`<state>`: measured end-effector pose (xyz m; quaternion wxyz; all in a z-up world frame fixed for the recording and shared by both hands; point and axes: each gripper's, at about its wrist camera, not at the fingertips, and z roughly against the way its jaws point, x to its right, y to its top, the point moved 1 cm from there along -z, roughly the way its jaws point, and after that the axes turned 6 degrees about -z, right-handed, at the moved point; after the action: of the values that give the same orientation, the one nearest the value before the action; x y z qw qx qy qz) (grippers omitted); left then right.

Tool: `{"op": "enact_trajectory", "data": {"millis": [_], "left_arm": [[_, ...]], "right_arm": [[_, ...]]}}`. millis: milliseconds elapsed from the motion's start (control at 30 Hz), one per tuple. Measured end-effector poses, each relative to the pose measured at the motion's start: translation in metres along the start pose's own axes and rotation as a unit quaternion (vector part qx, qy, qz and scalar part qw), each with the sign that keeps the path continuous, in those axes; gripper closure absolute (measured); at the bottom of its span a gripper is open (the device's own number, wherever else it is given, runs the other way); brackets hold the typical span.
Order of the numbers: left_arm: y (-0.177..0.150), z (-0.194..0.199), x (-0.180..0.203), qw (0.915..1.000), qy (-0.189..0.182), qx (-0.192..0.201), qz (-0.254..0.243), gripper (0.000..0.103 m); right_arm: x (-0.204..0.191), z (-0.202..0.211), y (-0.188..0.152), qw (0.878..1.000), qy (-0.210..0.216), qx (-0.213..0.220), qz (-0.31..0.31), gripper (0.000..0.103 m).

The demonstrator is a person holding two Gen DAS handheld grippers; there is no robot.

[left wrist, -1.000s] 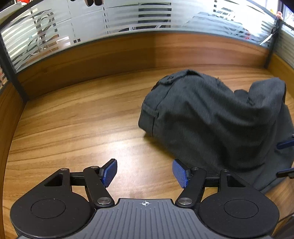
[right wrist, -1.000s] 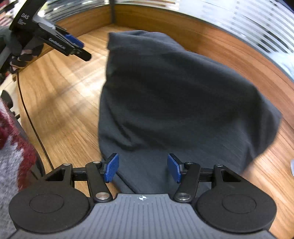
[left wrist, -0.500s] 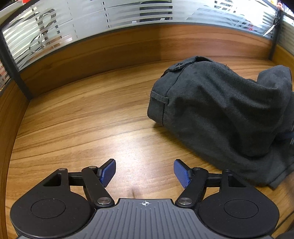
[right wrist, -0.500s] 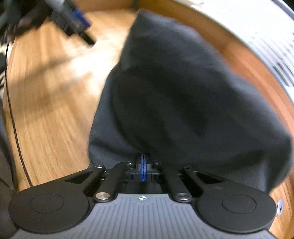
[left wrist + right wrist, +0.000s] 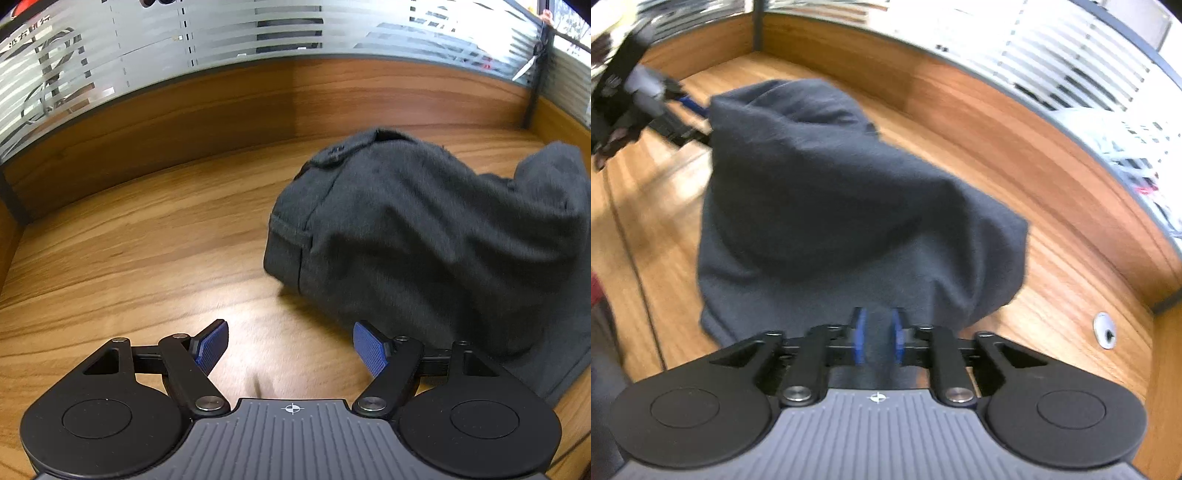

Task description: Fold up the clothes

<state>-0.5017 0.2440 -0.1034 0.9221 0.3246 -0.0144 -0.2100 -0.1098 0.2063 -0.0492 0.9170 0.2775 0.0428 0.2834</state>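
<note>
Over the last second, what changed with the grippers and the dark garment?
The right gripper closed from open onto the near edge of the dark garment and now pinches a fold. The left gripper stayed open above the wooden table, holding nothing, and now sits closer to the garment.

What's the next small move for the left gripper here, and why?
Probably ease the open left gripper right to pinch the grey garment's near edge. The right gripper already clamps cloth, and the garment sits bunched on the desk.

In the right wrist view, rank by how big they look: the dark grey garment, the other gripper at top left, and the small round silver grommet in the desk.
1. Dark grey garment, largest.
2. Left gripper, blurred.
3. Round silver grommet, smallest.
</note>
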Motion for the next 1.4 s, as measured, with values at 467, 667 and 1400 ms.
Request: {"op": "enact_trajectory", "data": {"millis": [467,667,1400], "left_arm": [[0.017,-0.008,-0.017,0.9995,-0.019,0.012,-0.021,0.017],[0.023,-0.016,-0.024,0.9982,-0.05,0.023,-0.024,0.012],[0.058,0.006,0.116,0.9164,-0.396,0.046,-0.035,0.061]], "right_arm": [[-0.083,-0.047,0.008,0.989,0.107,0.0,0.098,0.026],[-0.104,-0.073,0.005,0.981,0.093,-0.03,0.166,0.053],[0.064,0.037,-0.049,0.982,-0.141,-0.044,-0.117,0.098]]}}
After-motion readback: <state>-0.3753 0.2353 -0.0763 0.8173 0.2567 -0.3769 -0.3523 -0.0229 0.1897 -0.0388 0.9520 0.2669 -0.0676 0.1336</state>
